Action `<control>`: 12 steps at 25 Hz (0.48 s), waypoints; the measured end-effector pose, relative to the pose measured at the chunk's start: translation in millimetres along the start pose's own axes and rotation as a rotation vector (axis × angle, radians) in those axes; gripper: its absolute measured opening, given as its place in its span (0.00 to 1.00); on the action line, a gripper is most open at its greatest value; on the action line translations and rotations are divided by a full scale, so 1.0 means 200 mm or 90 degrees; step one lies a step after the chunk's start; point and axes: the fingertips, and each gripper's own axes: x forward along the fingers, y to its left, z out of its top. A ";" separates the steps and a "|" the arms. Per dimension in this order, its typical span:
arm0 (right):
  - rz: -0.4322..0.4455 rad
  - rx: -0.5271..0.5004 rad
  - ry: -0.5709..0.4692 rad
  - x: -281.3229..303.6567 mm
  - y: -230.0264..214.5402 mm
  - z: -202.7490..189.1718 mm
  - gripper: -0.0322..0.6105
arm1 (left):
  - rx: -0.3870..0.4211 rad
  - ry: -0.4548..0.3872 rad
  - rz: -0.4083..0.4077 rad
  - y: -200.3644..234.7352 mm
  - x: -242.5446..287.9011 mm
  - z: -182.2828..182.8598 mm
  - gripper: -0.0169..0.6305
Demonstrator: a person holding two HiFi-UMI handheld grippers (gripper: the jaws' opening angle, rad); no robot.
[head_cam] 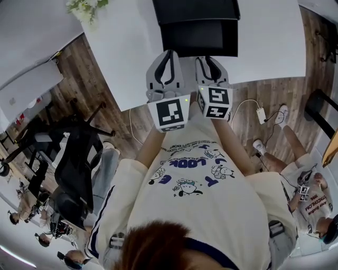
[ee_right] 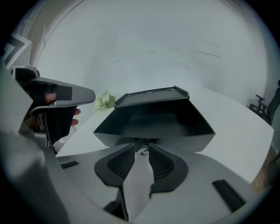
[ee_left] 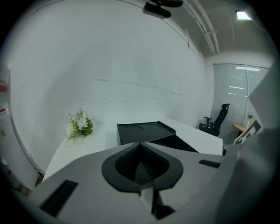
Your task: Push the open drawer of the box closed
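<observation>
Both claws have their jaws pressed together. The right claw [ee_right: 142, 151] points at the front wall of the open drawer [ee_right: 183, 141], just short of it, and the left claw [ee_left: 141, 144] sits beside the drawer's left corner. Behind, the box [head_cam: 195, 10] stands on a white table [head_cam: 121, 52], with flowers [ee_left: 78, 124] off to the left.

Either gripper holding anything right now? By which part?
Nothing held. Left gripper and right gripper are both shut, empty; right's tips near the drawer front.
</observation>
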 end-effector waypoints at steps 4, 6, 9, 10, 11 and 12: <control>-0.002 0.001 0.016 0.01 -0.01 -0.04 0.23 | -0.004 0.007 0.001 0.01 0.03 -0.01 0.05; -0.004 0.007 0.023 0.02 -0.02 -0.05 0.23 | -0.006 0.010 0.001 0.02 0.03 -0.02 0.05; -0.007 0.016 0.032 0.05 -0.02 -0.08 0.23 | -0.006 0.016 0.000 0.04 0.04 -0.03 0.05; -0.010 0.018 0.032 0.05 -0.02 -0.08 0.22 | -0.006 0.018 0.000 0.04 0.04 -0.04 0.05; -0.012 0.019 0.030 0.06 -0.02 -0.09 0.21 | -0.005 0.019 0.000 0.05 0.04 -0.04 0.05; -0.015 0.022 0.027 0.05 -0.03 -0.09 0.19 | -0.005 0.019 0.000 0.05 0.04 -0.04 0.05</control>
